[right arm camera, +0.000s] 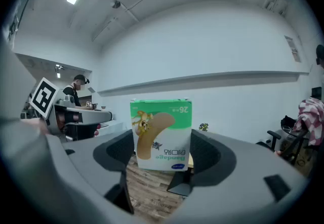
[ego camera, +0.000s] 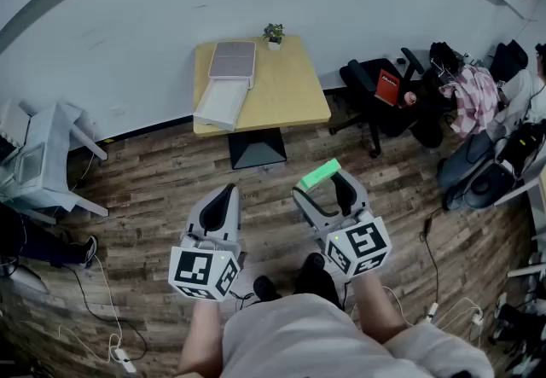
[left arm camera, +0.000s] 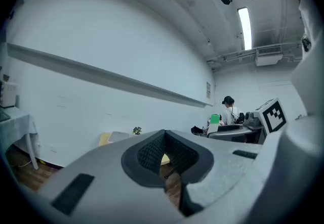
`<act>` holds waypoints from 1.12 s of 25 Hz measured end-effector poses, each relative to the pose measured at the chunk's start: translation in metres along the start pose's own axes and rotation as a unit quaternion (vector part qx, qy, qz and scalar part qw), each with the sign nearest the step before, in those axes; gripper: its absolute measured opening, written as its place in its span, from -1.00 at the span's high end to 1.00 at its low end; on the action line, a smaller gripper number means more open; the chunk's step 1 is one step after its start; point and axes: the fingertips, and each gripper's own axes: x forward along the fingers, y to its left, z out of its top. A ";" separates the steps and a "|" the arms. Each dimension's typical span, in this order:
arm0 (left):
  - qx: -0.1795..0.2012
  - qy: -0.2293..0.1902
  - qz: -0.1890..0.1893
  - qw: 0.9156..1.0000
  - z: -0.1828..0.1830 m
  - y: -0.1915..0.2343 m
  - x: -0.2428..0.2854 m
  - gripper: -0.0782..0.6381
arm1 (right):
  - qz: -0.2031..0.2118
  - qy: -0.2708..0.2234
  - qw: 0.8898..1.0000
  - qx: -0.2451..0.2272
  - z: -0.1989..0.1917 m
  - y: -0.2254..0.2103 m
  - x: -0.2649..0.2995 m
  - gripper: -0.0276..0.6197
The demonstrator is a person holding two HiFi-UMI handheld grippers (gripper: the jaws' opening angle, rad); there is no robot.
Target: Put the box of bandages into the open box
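The right tool (ego camera: 328, 187) holds the box of bandages (right arm camera: 162, 134) upright between its 2 pads, its jaws spread wide on the carton's 2 side faces, print upside down. The carton hangs in the air over the wooden floor, well short of the open box (ego camera: 220, 105), which lies on the yellow bench (ego camera: 290, 90) across the room. The left tool (left arm camera: 164, 154) is narrow, its pads together on nothing, and it hangs level beside the right one, equally far from the open box.

The whole carry appears to remain, so the likeliest failure is the carton slipping. It sits near the pad tips, and a jolt while walking could tip it forward or drop it well before the open box. Squeezing harder to prevent that could dent the thin card.

A second risk waits at the open box itself. Its white tray lies at the bench's near edge, with the grey lid flat behind it. A low or hurried approach could push the tray off that edge. A release made too high or too far toward the lid could bounce the carton out, or land it on the lid rather than in the tray. The small plant (ego camera: 273, 33) just past the lid could be clipped by an overreach.
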 end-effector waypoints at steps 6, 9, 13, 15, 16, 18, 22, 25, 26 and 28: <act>0.003 -0.001 0.003 1.000 0.002 -0.014 -0.025 0.78 | 0.017 0.006 1.000 -0.009 -0.007 0.025 -0.020 -0.17; 0.001 -0.005 0.010 1.000 0.001 -0.013 -0.037 0.78 | 0.027 0.011 0.999 -0.016 -0.008 0.039 -0.022 -0.17; -0.007 -0.008 0.019 1.000 0.000 -0.009 -0.050 0.78 | 0.047 0.016 0.999 -0.009 -0.012 0.056 -0.020 -0.17; -0.010 -0.007 0.021 1.000 -0.002 -0.008 -0.056 0.78 | 0.054 0.018 0.998 -0.005 -0.014 0.063 -0.021 -0.17; -0.012 -0.007 0.022 1.000 -0.003 -0.007 -0.058 0.78 | 0.057 0.020 0.998 -0.004 -0.015 0.066 -0.020 -0.17; -0.015 -0.004 0.023 1.000 -0.007 -0.006 -0.064 0.78 | 0.059 0.022 0.998 0.000 -0.018 0.072 -0.021 -0.17; -0.017 0.004 0.024 1.000 -0.017 -0.007 -0.071 0.78 | 0.059 0.021 0.998 0.012 -0.023 0.078 -0.025 -0.17; -0.021 0.008 0.015 1.000 -0.024 -0.007 -0.070 0.78 | 0.061 0.024 0.998 0.021 -0.027 0.080 -0.024 -0.17; -0.022 0.009 0.011 1.000 -0.026 -0.007 -0.069 0.78 | 0.062 0.025 0.997 0.023 -0.028 0.080 -0.023 -0.17; -0.021 0.011 0.012 1.000 -0.028 -0.007 -0.065 0.78 | 0.065 0.027 0.997 0.024 -0.028 0.079 -0.021 -0.17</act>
